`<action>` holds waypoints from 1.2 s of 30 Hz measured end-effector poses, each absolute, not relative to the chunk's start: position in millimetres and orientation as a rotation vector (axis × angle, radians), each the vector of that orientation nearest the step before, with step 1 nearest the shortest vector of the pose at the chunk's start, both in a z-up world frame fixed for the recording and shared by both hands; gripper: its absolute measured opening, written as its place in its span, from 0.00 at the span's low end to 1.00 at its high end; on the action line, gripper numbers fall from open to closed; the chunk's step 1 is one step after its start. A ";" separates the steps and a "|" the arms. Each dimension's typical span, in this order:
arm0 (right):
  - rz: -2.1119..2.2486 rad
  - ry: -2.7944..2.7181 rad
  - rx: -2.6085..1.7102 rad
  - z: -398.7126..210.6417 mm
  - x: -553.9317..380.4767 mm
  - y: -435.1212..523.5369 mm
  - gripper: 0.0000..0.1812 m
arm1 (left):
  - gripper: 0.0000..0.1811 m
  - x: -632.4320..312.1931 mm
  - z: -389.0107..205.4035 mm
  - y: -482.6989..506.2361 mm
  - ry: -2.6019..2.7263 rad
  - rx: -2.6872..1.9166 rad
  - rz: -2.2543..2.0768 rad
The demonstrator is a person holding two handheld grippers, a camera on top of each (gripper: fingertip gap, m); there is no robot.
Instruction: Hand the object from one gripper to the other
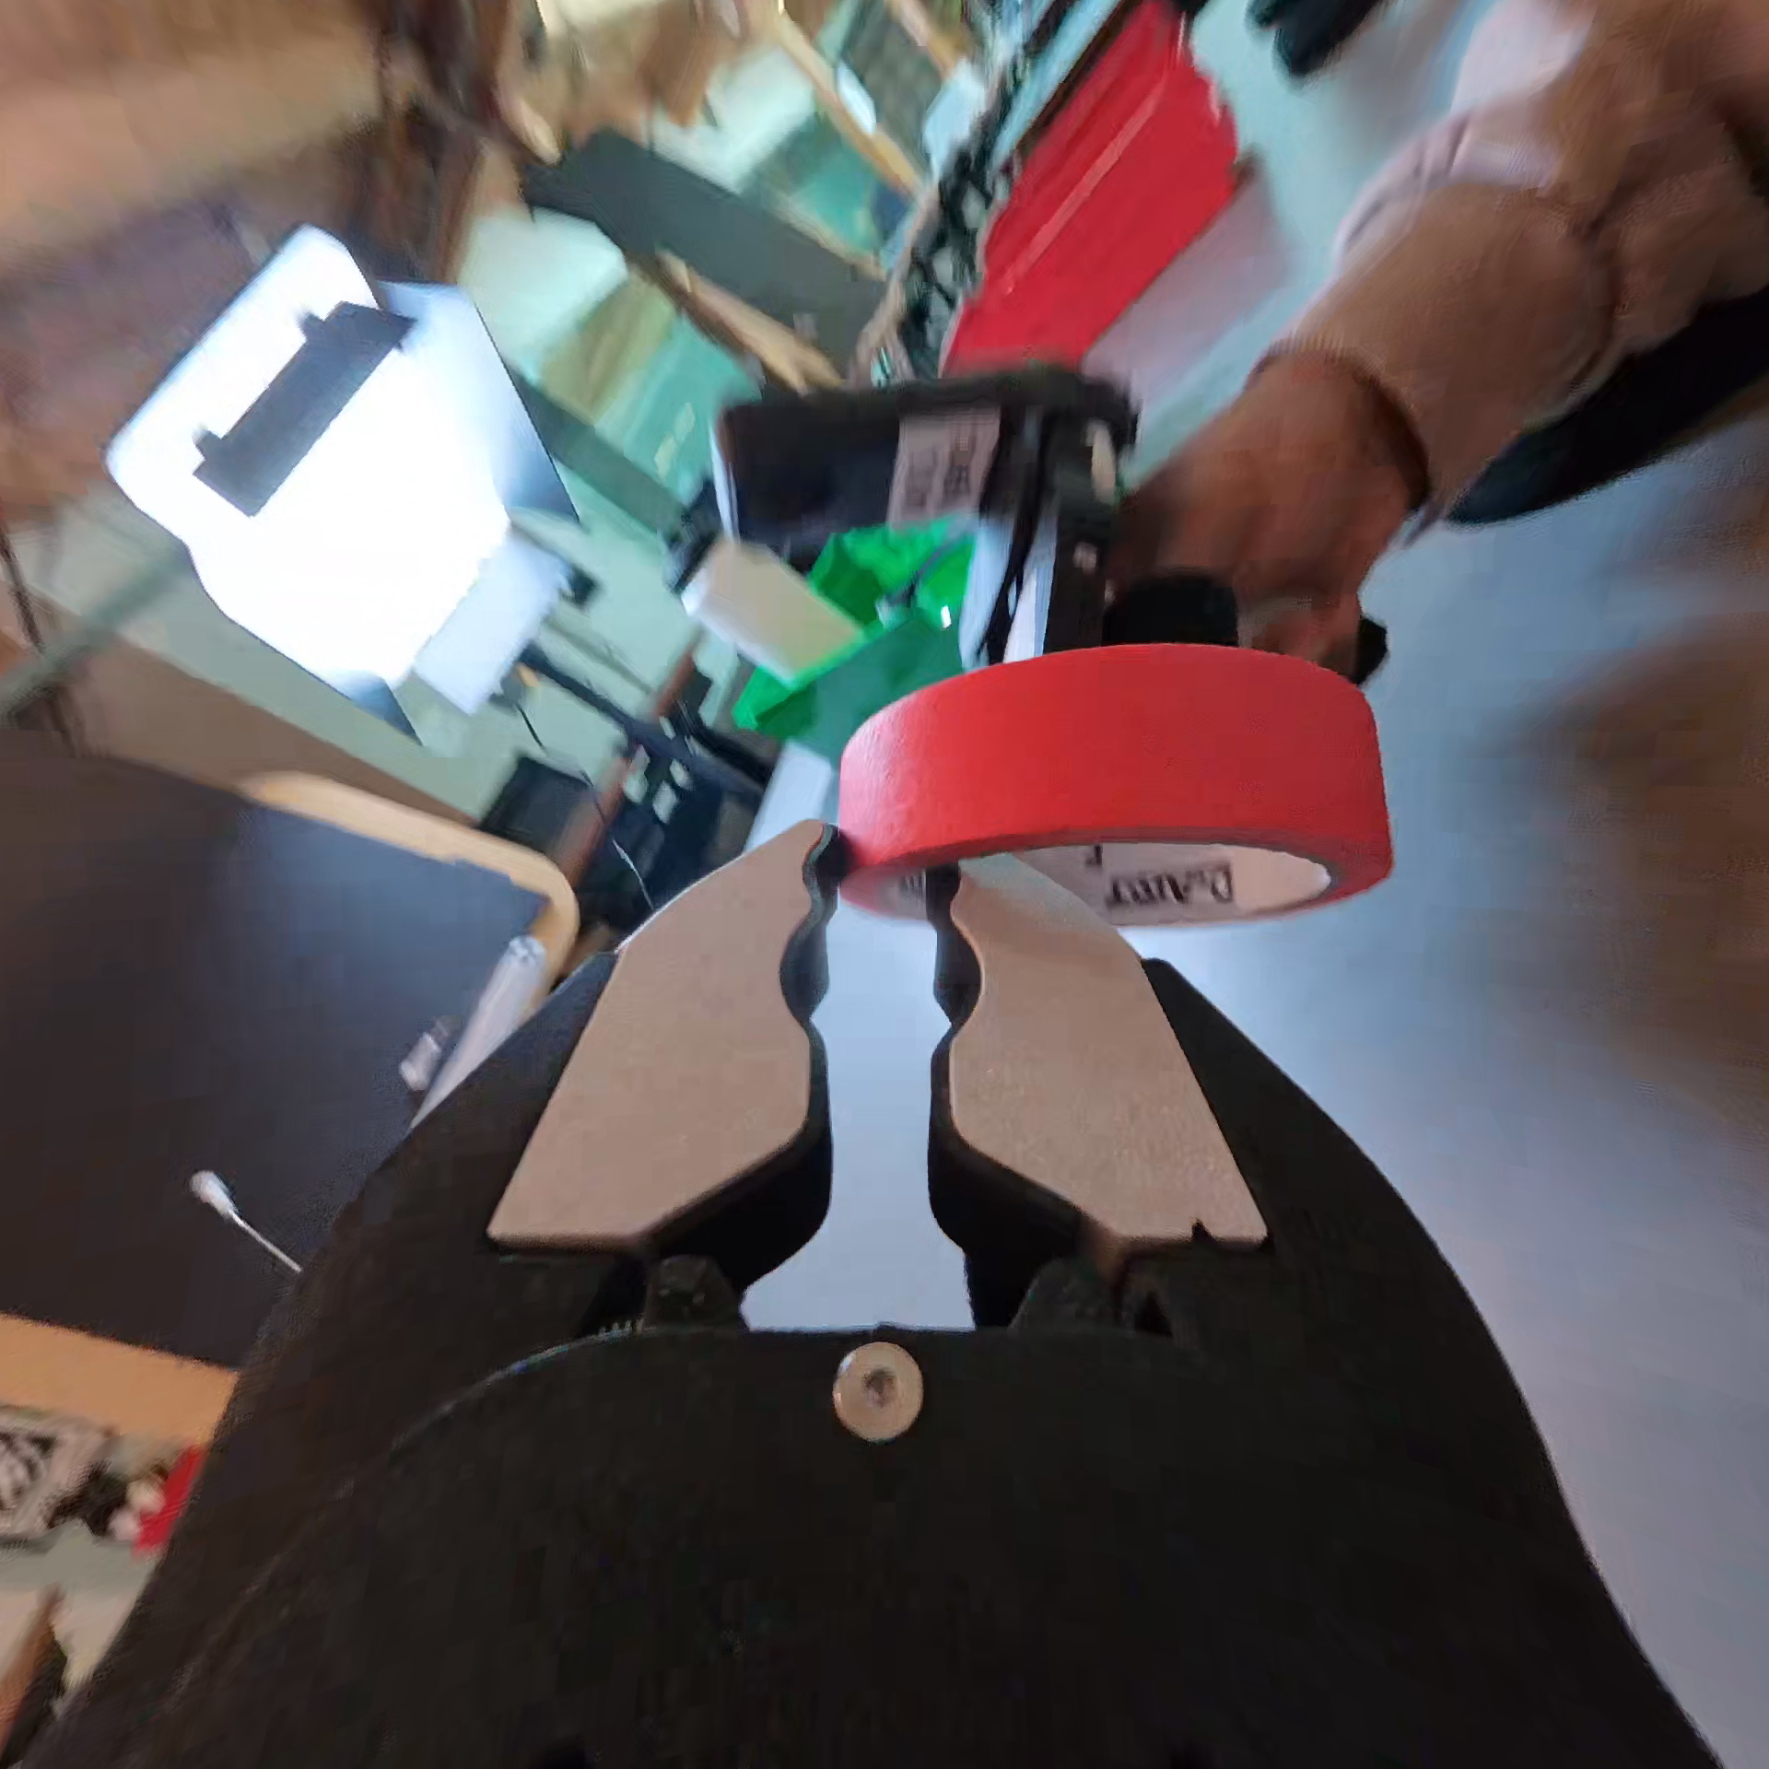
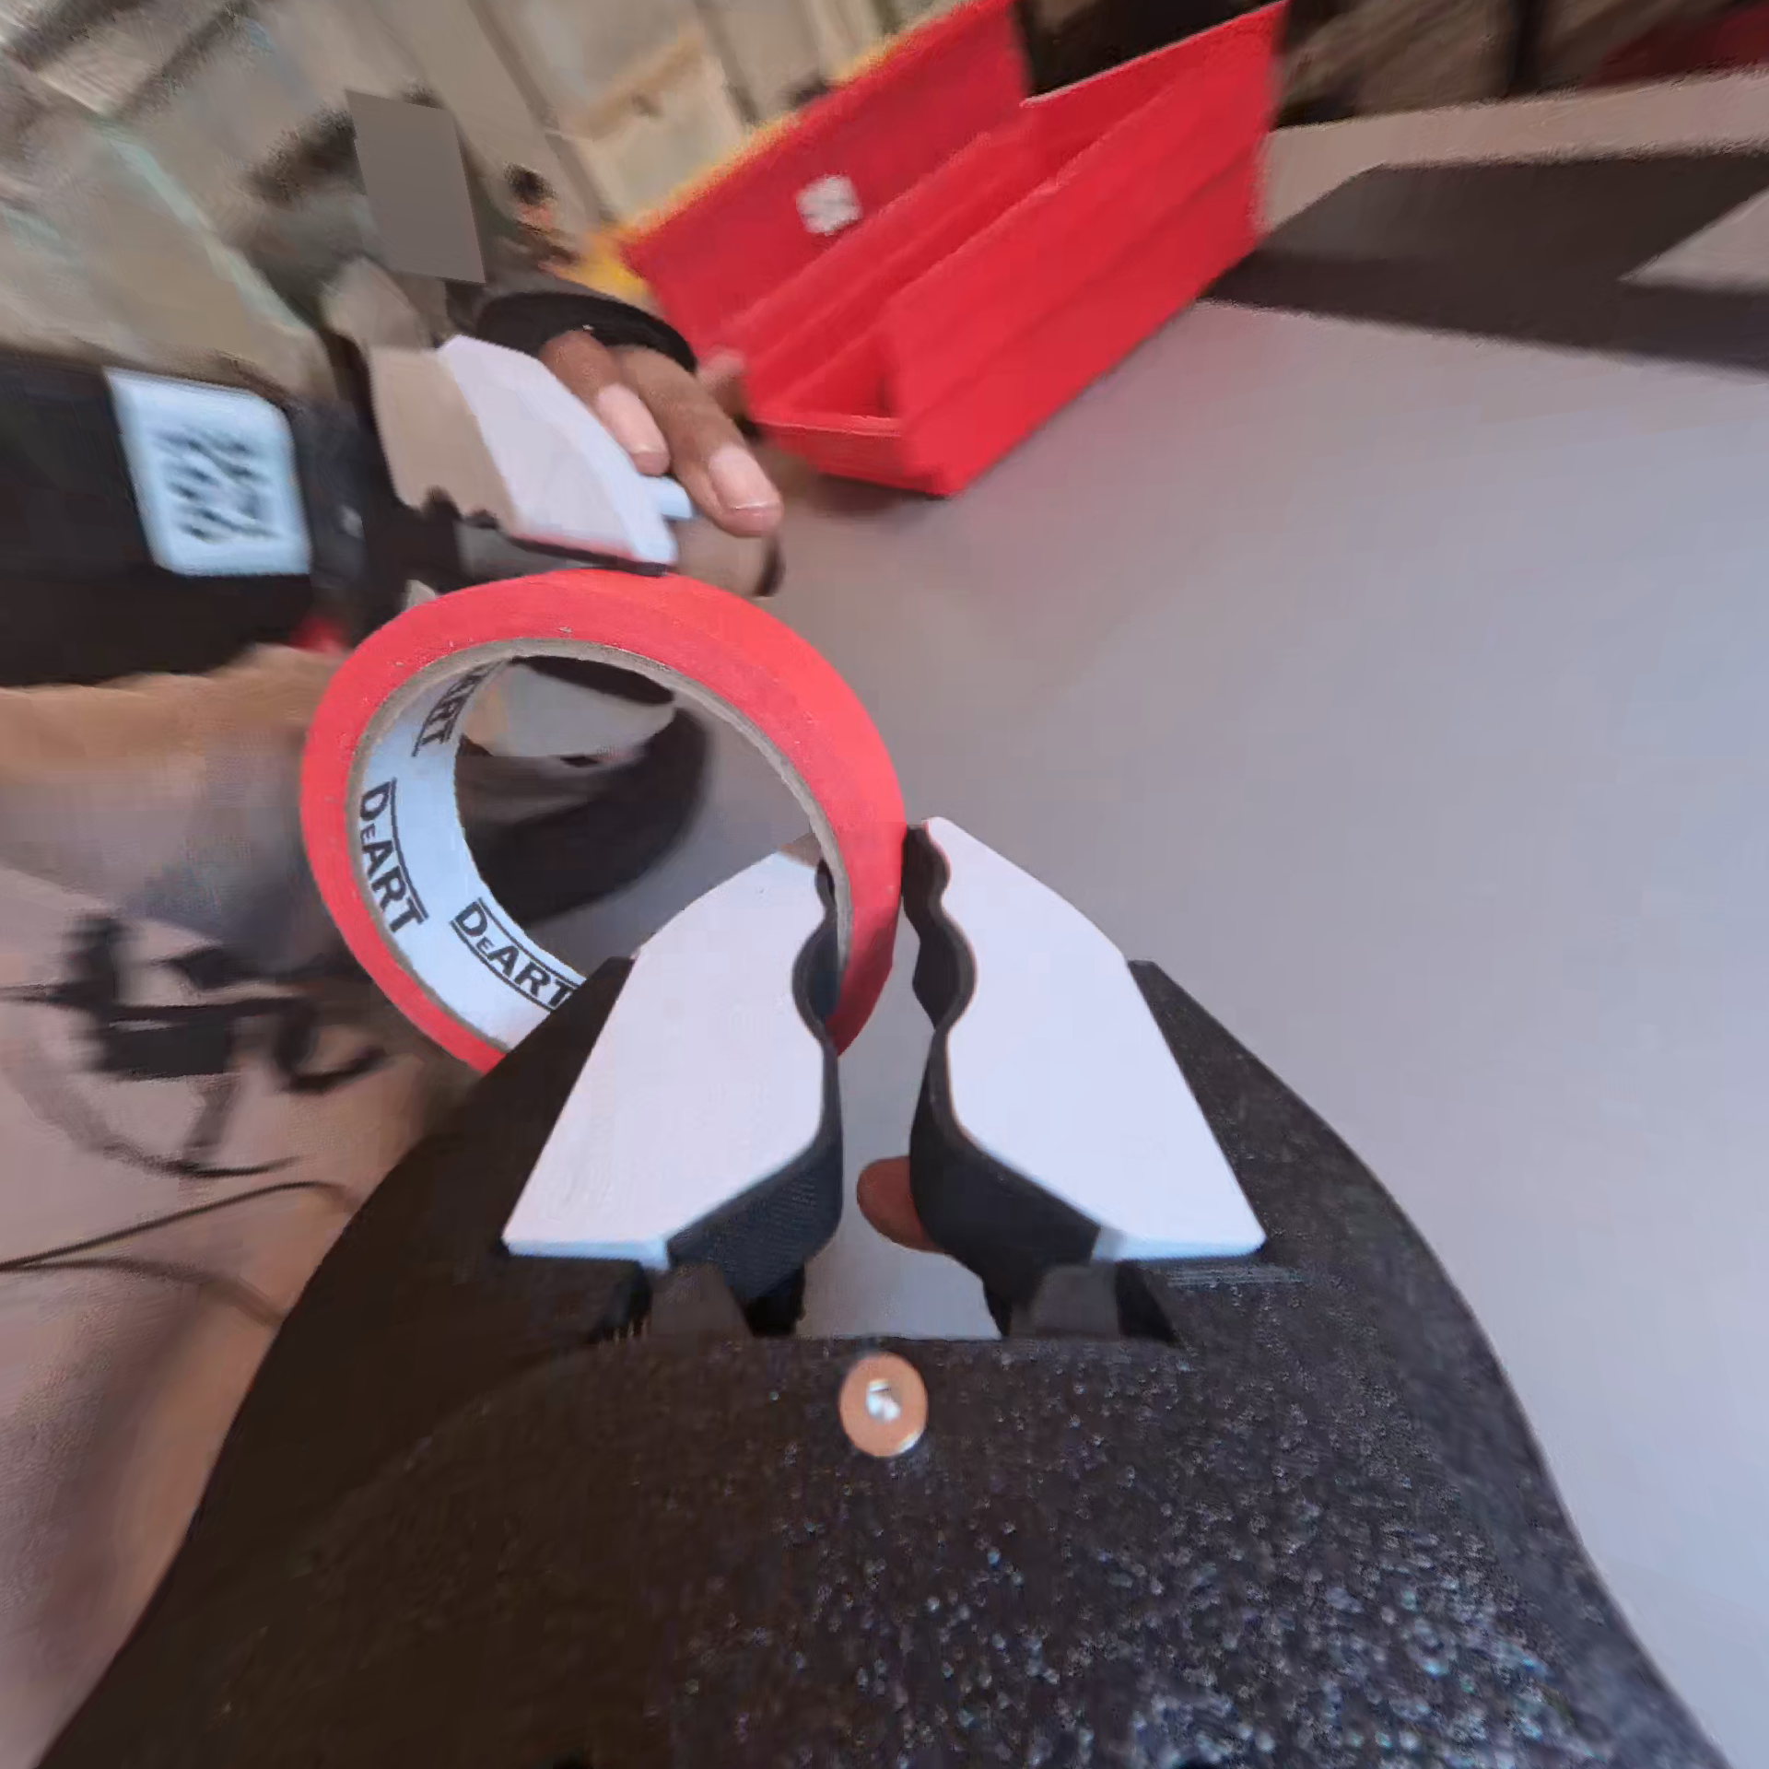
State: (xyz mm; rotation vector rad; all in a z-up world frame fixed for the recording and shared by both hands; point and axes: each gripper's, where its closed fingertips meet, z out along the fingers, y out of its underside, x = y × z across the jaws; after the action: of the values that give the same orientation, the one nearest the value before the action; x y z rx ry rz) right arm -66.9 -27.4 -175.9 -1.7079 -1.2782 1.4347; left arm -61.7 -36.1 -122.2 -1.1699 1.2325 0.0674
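Tape roll [image 2: 613,814] pinched by both grippers

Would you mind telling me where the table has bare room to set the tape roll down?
The grey table lies bare from the red bin down along the right gripper's right side. It is crowded on the other side, where the tape roll, the left gripper and the person's hand meet.
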 end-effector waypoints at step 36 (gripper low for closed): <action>1.929 -1.560 -1.100 -107.8 -27.9 -106.9 0.12 | 0.16 -62.3 -112.5 -69.6 0.949 -1.268 -1.731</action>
State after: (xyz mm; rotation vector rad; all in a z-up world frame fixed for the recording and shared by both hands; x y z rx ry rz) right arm -27.9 -106.9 -107.8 -1.1002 -1.5597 1.9293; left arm -62.3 -69.6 -112.5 -1.2679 0.9495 -1.7315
